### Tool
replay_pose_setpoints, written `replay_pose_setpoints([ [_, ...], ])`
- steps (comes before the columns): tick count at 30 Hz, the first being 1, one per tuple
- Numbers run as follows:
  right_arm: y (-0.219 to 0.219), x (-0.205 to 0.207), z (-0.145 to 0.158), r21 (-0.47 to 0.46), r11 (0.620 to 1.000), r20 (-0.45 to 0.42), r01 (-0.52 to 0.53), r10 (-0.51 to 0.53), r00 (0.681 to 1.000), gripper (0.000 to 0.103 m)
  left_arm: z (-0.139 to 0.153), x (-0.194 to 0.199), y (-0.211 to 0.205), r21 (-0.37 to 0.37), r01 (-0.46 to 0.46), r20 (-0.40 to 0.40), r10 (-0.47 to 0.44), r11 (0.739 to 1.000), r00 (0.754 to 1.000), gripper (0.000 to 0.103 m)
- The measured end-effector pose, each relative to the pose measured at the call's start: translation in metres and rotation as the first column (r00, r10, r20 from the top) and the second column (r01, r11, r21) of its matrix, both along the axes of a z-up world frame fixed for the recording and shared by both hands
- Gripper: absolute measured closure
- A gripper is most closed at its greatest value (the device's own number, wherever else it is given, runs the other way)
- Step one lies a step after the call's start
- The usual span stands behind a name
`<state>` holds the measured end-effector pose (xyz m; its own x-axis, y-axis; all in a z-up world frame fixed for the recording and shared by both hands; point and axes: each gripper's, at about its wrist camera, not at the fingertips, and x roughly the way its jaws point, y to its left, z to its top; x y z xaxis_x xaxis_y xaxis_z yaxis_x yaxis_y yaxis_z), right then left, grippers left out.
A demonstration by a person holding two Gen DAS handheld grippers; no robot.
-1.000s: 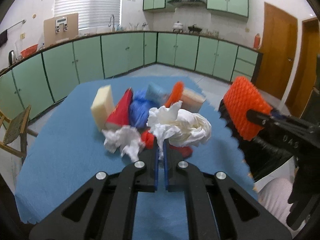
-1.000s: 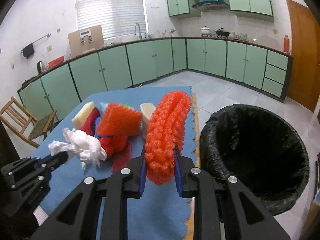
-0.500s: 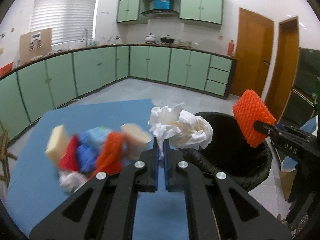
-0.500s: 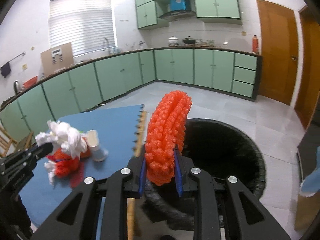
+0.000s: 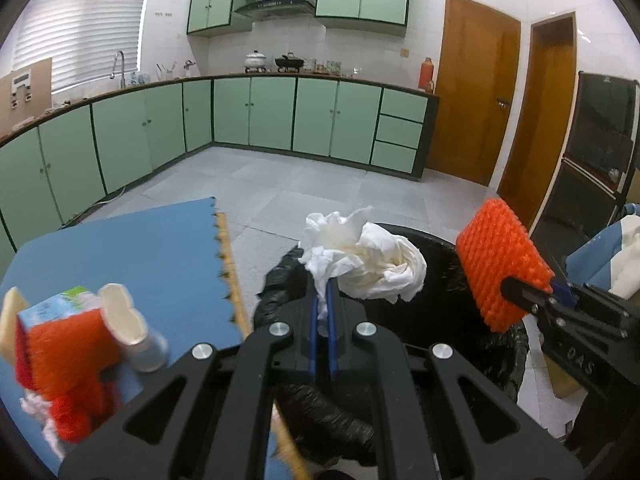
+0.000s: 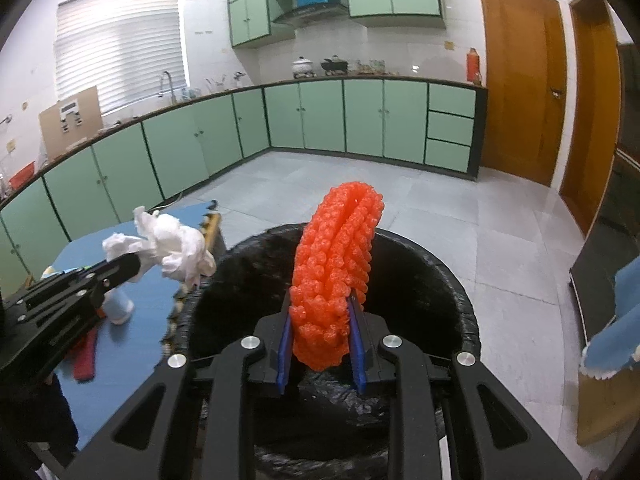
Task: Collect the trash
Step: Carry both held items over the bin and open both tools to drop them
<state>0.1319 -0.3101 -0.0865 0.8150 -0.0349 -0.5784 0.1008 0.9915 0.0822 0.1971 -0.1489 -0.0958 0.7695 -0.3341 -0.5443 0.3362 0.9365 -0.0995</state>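
Observation:
My left gripper (image 5: 323, 304) is shut on a crumpled white tissue (image 5: 366, 262), which hangs over the near rim of a bin lined with a black bag (image 5: 436, 320). My right gripper (image 6: 322, 322) is shut on an orange foam net (image 6: 336, 276), held upright above the open bin (image 6: 448, 292). In the right wrist view the left gripper (image 6: 132, 266) and its tissue (image 6: 168, 246) sit at the bin's left rim. The right gripper (image 5: 520, 292) with the orange net (image 5: 500, 264) appears at the right of the left wrist view.
A blue mat (image 5: 132, 256) covers the table left of the bin, with a pile of trash at its near corner: an orange net (image 5: 68, 344), a paper cup (image 5: 128, 324), a carton and tissue. Green cabinets line the far walls. A blue cloth (image 6: 616, 320) lies at the right.
Both grippers have swung right from over the table's trash pile to above the black bin, each still holding its item. The pile has slid to the left of view.

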Motion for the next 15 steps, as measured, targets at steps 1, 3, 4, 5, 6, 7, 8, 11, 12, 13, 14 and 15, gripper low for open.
replay_pose_setpoints([
  [1,-0.006,0.005,-0.002,0.008,1.000,-0.006,0.009,-0.009,1.000,0.078,-0.003,0.005,-0.008,0.001,0.004,-0.004,-0.004,1.000,1.000,0.100],
  [3,-0.017,0.010,-0.009,0.023,0.999,-0.019,0.024,-0.023,1.000,0.078,-0.007,0.013,-0.020,0.008,0.013,-0.004,-0.013,1.000,1.000,0.100],
  [4,-0.019,0.011,-0.011,0.027,0.999,-0.026,0.030,-0.029,0.999,0.076,-0.008,0.014,-0.023,0.012,0.017,-0.003,-0.017,1.000,1.000,0.100],
  [5,-0.024,0.014,-0.014,0.035,0.999,-0.035,0.036,-0.035,0.999,0.076,-0.010,0.017,-0.029,0.019,0.025,-0.004,-0.025,0.999,1.000,0.100],
  [6,-0.028,0.016,-0.018,0.041,0.998,-0.046,0.041,-0.039,0.998,0.075,-0.012,0.018,-0.033,0.024,0.030,-0.005,-0.030,0.999,1.000,0.100],
  [7,-0.032,0.017,-0.021,0.041,0.998,-0.052,0.048,-0.046,0.998,0.075,-0.014,0.021,-0.038,0.030,0.034,-0.008,-0.034,0.999,0.999,0.100],
  [8,-0.036,0.018,-0.024,0.043,0.998,-0.056,0.055,-0.052,0.997,0.075,-0.016,0.023,-0.042,0.032,0.040,-0.014,-0.040,0.999,0.999,0.099],
  [11,-0.042,0.017,-0.030,0.039,0.997,-0.070,0.064,-0.061,0.996,0.069,-0.022,0.028,-0.047,0.031,0.055,-0.044,-0.054,0.998,0.998,0.093],
  [12,-0.044,0.017,-0.030,0.036,0.997,-0.070,0.070,-0.068,0.995,0.063,-0.024,0.030,-0.046,0.028,0.058,-0.055,-0.057,0.998,0.997,0.087],
  [13,-0.048,0.016,-0.032,0.035,0.996,-0.070,0.077,-0.075,0.995,0.056,-0.026,0.031,-0.048,0.028,0.059,-0.063,-0.057,0.998,0.996,0.081],
  [14,-0.050,0.014,-0.032,0.035,0.996,-0.070,0.083,-0.081,0.994,0.053,-0.027,0.029,-0.046,0.027,0.060,-0.067,-0.058,0.998,0.996,0.076],
  [15,-0.052,0.012,-0.032,0.033,0.995,-0.068,0.089,-0.087,0.994,0.046,-0.028,0.028,-0.045,0.032,0.060,-0.067,-0.058,0.998,0.996,0.072],
])
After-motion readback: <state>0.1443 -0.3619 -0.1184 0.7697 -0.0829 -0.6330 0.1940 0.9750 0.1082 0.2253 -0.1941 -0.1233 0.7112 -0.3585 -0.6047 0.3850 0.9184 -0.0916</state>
